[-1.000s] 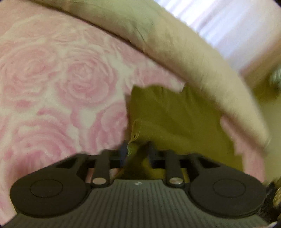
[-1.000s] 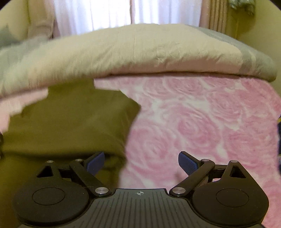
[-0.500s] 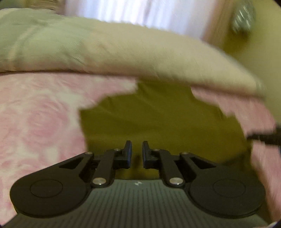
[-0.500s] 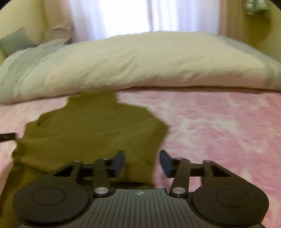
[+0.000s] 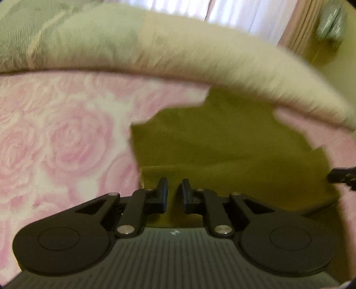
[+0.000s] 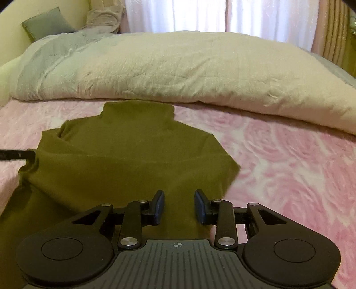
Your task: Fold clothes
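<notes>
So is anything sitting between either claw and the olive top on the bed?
Nothing visible. The left claw, opening, and the right claw, closing, each hang directly over the olive top with only bare fabric in their gaps. The cream duvet lies beyond the collar, on the pink blanket.

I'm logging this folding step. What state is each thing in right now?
Olive top: flat on the pink blanket, collar toward the duvet, sides folded in.
Duvet: bunched across the bed beyond the top.
Left hand-held gripper: jaws opening, nothing between them.
Right hand-held gripper: jaws closing over the top's near edge, not gripping it.
Curtains: drawn.
</notes>
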`<state>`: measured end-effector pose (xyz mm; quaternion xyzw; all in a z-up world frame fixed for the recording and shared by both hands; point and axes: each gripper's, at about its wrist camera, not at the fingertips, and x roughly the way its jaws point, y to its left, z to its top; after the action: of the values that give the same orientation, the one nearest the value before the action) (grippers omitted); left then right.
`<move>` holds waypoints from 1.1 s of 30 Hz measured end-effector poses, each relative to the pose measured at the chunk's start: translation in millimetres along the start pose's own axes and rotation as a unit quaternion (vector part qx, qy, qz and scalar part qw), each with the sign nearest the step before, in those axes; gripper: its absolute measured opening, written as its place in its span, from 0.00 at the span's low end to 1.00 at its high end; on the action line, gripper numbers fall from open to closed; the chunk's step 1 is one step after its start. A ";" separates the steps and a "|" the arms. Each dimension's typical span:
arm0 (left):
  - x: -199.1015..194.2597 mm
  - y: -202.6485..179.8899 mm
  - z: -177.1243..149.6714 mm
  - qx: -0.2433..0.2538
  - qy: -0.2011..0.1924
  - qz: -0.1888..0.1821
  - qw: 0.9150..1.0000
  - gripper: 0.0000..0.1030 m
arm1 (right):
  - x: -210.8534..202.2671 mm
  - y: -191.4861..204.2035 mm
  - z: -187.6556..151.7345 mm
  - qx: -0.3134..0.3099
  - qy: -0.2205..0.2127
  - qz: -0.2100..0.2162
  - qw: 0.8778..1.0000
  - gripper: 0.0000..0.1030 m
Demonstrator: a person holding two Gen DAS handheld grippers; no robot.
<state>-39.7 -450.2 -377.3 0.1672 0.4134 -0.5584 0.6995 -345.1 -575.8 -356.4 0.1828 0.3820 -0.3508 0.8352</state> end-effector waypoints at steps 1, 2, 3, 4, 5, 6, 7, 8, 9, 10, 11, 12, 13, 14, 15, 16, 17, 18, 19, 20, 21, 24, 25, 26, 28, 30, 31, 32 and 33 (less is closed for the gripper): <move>5.0 5.2 -0.1 -0.007 0.001 -0.001 1.000 0.12 | 10.4 -0.9 -1.7 -0.007 0.020 -0.008 1.000 0.33; 9.4 10.2 0.1 -0.015 0.002 -0.002 1.000 0.12 | 20.9 -1.9 -3.4 -0.014 0.041 -0.016 0.999 0.33; 7.1 13.6 3.1 -0.025 0.007 -0.003 1.000 0.11 | 26.1 -3.5 -4.5 -0.018 0.050 -0.019 0.998 0.33; 3.6 14.2 8.3 -0.029 0.010 0.006 0.999 0.11 | 23.7 -6.1 -3.2 -0.015 0.047 -0.015 0.999 0.33; -1.2 13.6 14.5 -0.031 0.009 0.017 0.999 0.09 | 20.4 -8.8 0.6 -0.008 0.051 -0.015 0.999 0.33; -7.0 13.9 21.3 -0.034 0.005 0.018 0.999 0.13 | 17.1 -11.6 4.3 -0.002 0.055 -0.014 0.998 0.33; -10.3 14.6 28.5 -0.037 0.003 0.011 0.999 0.14 | 16.0 -14.7 9.5 0.007 0.055 -0.010 0.998 0.33; -12.1 14.4 36.3 -0.036 -0.003 0.002 0.999 0.17 | 17.9 -18.3 16.7 0.018 0.050 -0.001 0.999 0.33; -13.5 14.0 44.2 -0.034 -0.008 -0.006 0.999 0.21 | 19.8 -22.0 23.9 0.029 0.045 0.008 0.999 0.33; -9.5 11.3 53.3 -0.026 -0.012 -0.012 1.000 0.29 | 21.7 -25.6 31.0 0.040 0.039 0.017 0.998 0.33; -1.1 8.2 62.8 -0.018 -0.014 -0.018 1.000 0.31 | 23.7 -29.3 38.2 0.050 0.034 0.025 0.998 0.33; 9.3 4.3 73.1 -0.010 -0.012 -0.023 1.000 0.32 | 25.6 -32.9 45.4 0.061 0.028 0.034 0.997 0.33; 19.8 0.4 83.4 -0.002 -0.009 -0.028 1.000 0.32 | 31.2 -36.3 53.9 0.069 0.025 0.041 0.996 0.34; 31.2 -3.7 92.8 0.001 -0.002 -0.039 0.999 0.33 | 42.0 -39.2 64.2 0.074 0.024 0.047 0.996 0.34; 43.8 -8.0 102.4 0.001 0.007 -0.055 0.998 0.34 | 53.0 -42.2 74.9 0.079 0.023 0.053 0.995 0.34; 56.2 -12.2 111.8 0.001 0.016 -0.071 0.997 0.35 | 64.3 -45.2 86.3 0.085 0.022 0.064 0.994 0.33; 66.5 -14.6 118.3 -0.001 0.024 -0.084 0.996 0.38 | 74.9 -47.2 97.5 0.094 0.021 0.078 0.992 0.33; 79.3 -17.2 124.7 -0.007 0.031 -0.091 0.995 0.38 | 84.7 -48.8 107.6 0.105 0.020 0.093 0.990 0.33; 91.9 -19.6 130.8 -0.013 0.038 -0.098 0.994 0.39 | 95.2 -50.7 117.0 0.119 0.022 0.107 0.987 0.33; 102.4 -19.0 133.4 -0.023 0.047 -0.101 0.993 0.40 | 105.1 -52.6 125.2 0.133 0.024 0.121 0.983 0.33; 112.9 -18.3 136.0 -0.032 0.056 -0.105 0.992 0.40 | 114.6 -54.1 130.9 0.147 0.028 0.131 0.980 0.33; 142.5 -15.0 142.2 -0.058 0.078 -0.115 0.989 0.39 | 143.6 -58.3 142.3 0.182 0.044 0.154 0.970 0.33; 147.2 -13.2 142.7 -0.061 0.074 -0.124 0.988 0.36 | 152.4 -59.3 143.3 0.192 0.050 0.160 0.967 0.33; 151.8 -11.5 143.3 -0.065 0.069 -0.134 0.986 0.32 | 160.4 -60.2 143.4 0.201 0.057 0.168 0.963 0.33; 158.4 -8.9 144.3 -0.070 0.068 -0.164 0.982 0.06 | 173.1 -61.6 141.7 0.209 0.065 0.192 0.957 0.33; 157.7 -11.8 142.0 -0.052 0.060 -0.176 0.981 0.05 | 174.4 -62.7 141.0 0.207 0.053 0.200 0.956 0.29; 152.6 -13.5 139.0 -0.034 0.049 -0.184 0.981 0.05 | 171.7 -63.3 140.4 0.204 0.044 0.200 0.957 0.07; 147.2 -15.1 136.0 -0.018 0.037 -0.191 0.981 0.05 | 166.7 -64.0 139.1 0.201 0.033 0.202 0.958 0.07; 140.2 -15.1 133.8 -0.012 0.022 -0.196 0.980 0.05 | 159.6 -63.8 137.1 0.195 0.019 0.203 0.960 0.07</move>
<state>3.6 -638.3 -400.5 0.0865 0.4599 -0.6760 0.5692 -247.7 -769.4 -393.2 0.4220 0.2769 -0.2384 0.8297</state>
